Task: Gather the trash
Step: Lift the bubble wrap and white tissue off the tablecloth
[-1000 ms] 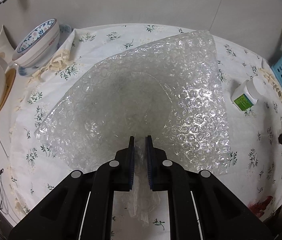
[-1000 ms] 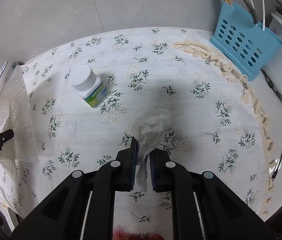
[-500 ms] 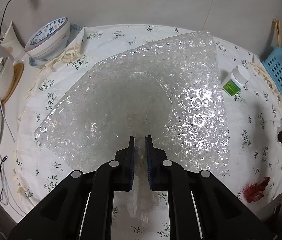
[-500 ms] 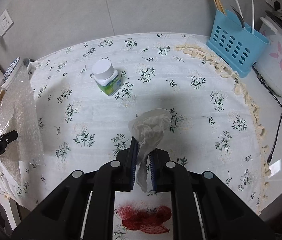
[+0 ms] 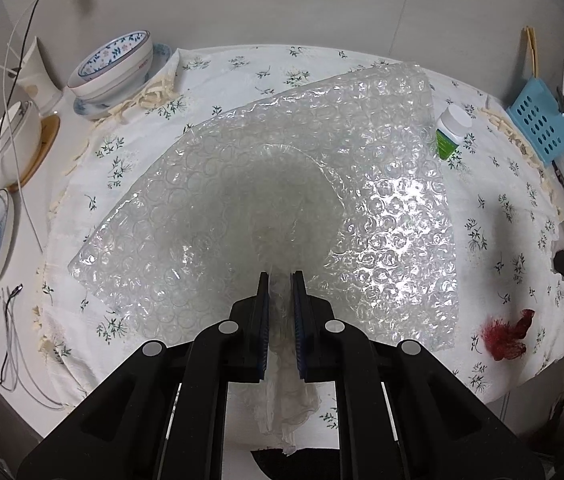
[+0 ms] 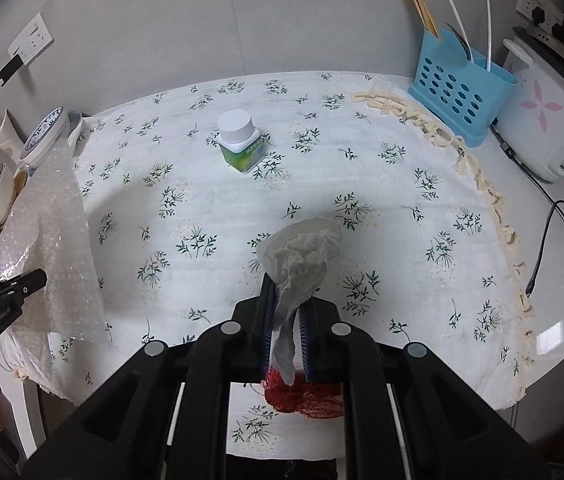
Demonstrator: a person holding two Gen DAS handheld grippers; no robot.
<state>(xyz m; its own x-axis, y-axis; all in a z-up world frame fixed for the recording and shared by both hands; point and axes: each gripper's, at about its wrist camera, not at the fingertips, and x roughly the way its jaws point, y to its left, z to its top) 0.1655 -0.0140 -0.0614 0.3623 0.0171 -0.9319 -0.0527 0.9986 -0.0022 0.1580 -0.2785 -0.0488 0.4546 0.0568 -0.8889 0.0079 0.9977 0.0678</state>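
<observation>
Left wrist view: the left gripper is closed on a bunched edge of the bubble wrap, which fans out ahead of it, lifted over the table with its flowered cloth. Near the table's right front edge lies a red mesh scrap. Beyond the wrap's right edge stands a bottle with a white cap and green label. At the far left edge sits a bowl on a saucer, and at the far right edge a blue caddy.

Right wrist view: the right gripper is clamped on a crumpled tissue, held above the cloth. The red mesh scrap lies just under it by the table's front edge. The bubble wrap hangs at the left edge from the left gripper. Farther back, near the middle, stands the bottle. The caddy and a rice cooker sit at the far right corner.
</observation>
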